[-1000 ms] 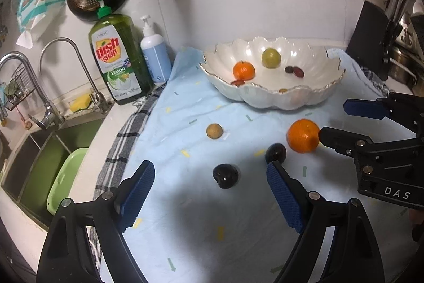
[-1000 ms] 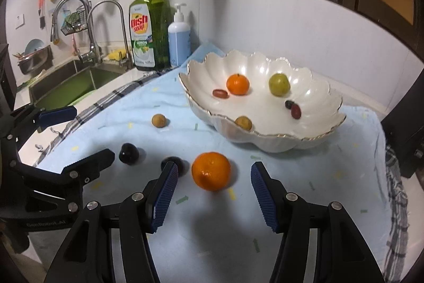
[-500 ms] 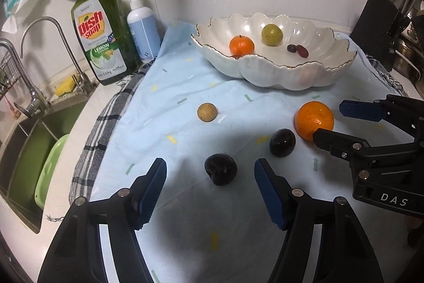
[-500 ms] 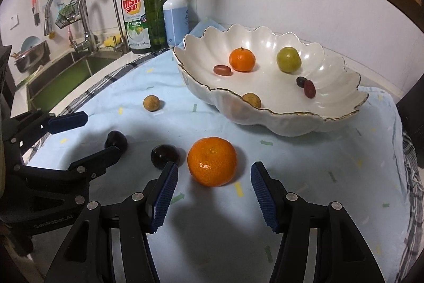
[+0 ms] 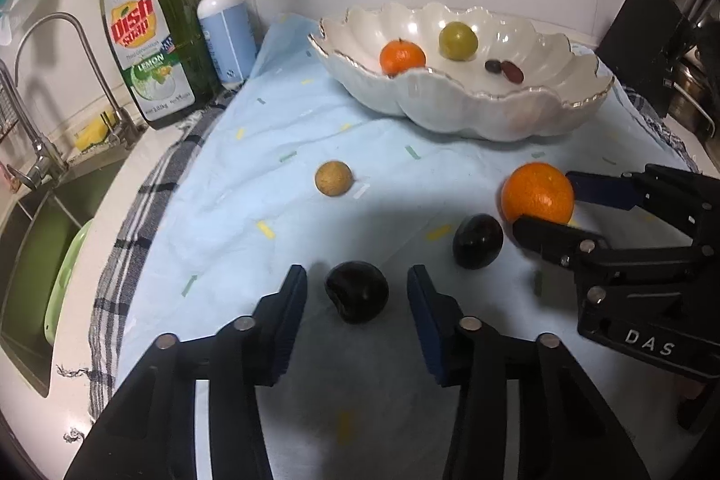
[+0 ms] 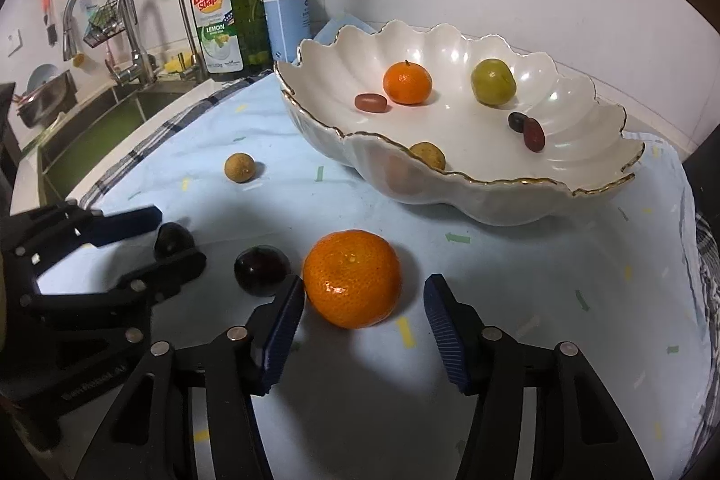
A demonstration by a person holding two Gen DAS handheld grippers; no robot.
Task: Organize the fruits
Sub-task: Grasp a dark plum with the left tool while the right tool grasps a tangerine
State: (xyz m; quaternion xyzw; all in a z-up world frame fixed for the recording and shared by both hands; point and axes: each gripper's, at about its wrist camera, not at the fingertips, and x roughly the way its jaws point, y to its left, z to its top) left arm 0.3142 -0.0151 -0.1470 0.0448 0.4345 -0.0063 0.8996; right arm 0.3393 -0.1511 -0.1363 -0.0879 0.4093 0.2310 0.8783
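Note:
A white scalloped bowl [image 5: 531,115] [image 6: 495,192] holds a small orange, a green fruit and several small dark and brown fruits. On the light blue cloth [image 5: 252,183] lie a big orange [image 5: 537,192] [image 6: 352,277], two dark plums and a tan fruit [image 5: 333,177] [image 6: 240,167]. My left gripper [image 5: 357,300] is open, its fingers on either side of the nearer plum [image 5: 357,291] [image 6: 173,239]. My right gripper [image 6: 360,316] is open around the big orange. The second plum [image 5: 478,241] [image 6: 262,271] lies between the two grippers.
A green dish soap bottle [image 5: 150,39] and a blue pump bottle [image 5: 225,30] stand at the back left. A sink [image 5: 40,255] with taps lies left of the checked towel [image 5: 135,219]. A dark block [image 5: 643,39] stands right of the bowl.
Both grippers have moved forward and lower. The left fingers now flank the near plum; the right fingers now flank the big orange. No fruit has moved.

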